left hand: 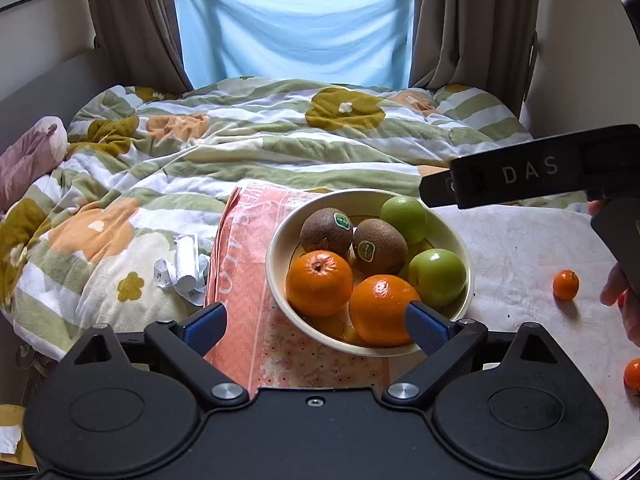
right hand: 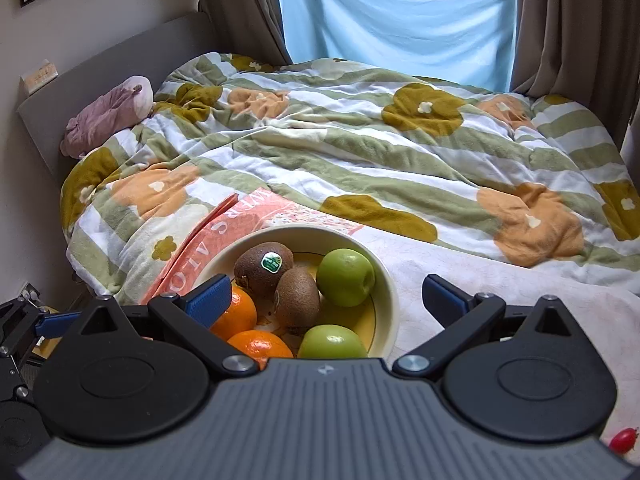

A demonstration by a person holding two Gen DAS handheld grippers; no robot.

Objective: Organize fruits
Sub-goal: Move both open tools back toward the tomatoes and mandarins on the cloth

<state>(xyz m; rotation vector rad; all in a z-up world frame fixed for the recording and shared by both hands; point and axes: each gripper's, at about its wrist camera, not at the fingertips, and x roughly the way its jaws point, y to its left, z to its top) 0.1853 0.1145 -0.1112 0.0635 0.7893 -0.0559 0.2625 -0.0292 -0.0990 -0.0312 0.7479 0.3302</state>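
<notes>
A cream bowl (left hand: 280, 236) on the table holds two oranges (left hand: 319, 282), two kiwis (left hand: 326, 230) and two green apples (left hand: 438, 276). My left gripper (left hand: 316, 322) is open and empty, just in front of the bowl's near rim. My right gripper (right hand: 327, 294) is open and empty, hovering over the bowl (right hand: 390, 284); its body (left hand: 532, 170) shows at the right of the left wrist view. Two small mandarins (left hand: 565, 285) lie on the white cloth to the right of the bowl. A small red fruit (right hand: 622, 440) lies at the lower right of the right wrist view.
A pink patterned cloth (left hand: 244, 248) lies under the bowl's left side. Behind the table is a bed with a flowered quilt (left hand: 256, 136). Crumpled white paper (left hand: 184, 268) lies on the quilt left of the cloth. A hand (left hand: 624, 300) holds the right gripper's handle.
</notes>
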